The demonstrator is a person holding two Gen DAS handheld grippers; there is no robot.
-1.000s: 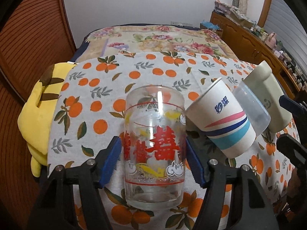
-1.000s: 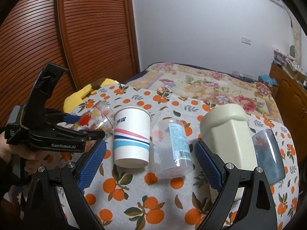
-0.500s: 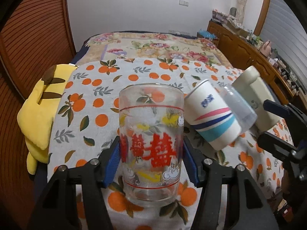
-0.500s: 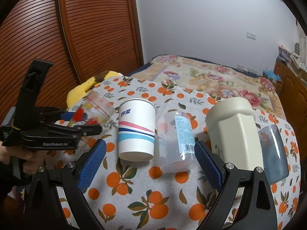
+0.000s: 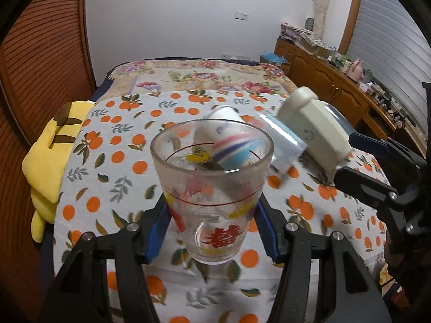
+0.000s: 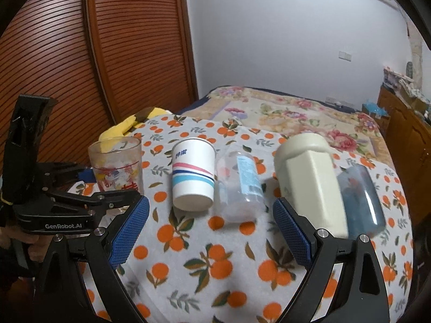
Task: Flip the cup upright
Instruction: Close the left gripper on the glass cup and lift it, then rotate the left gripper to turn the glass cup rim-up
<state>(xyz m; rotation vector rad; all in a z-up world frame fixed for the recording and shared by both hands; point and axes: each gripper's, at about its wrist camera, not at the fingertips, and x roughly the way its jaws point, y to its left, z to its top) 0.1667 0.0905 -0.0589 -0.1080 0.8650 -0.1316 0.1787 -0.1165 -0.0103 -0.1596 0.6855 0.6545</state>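
My left gripper (image 5: 212, 228) is shut on a clear glass cup (image 5: 212, 188) with red characters and yellow print. The cup stands mouth up between the blue pads and is held near the table's left side. It also shows in the right wrist view (image 6: 117, 165), upright in the left gripper (image 6: 89, 185). My right gripper (image 6: 210, 231) is open and empty, low over the orange-print tablecloth (image 6: 204, 263), in front of the other cups.
A striped paper cup (image 6: 194, 175), a clear plastic cup (image 6: 239, 183), a cream cup (image 6: 309, 180) and a dark translucent cup (image 6: 361, 196) stand mouth down in a row. A yellow plush (image 5: 51, 158) lies at the table's left edge. A bed lies behind.
The glass cup has turned over in my left gripper, from mouth down to mouth up, and sits lower toward the table. My right gripper stayed open and shifted slightly.
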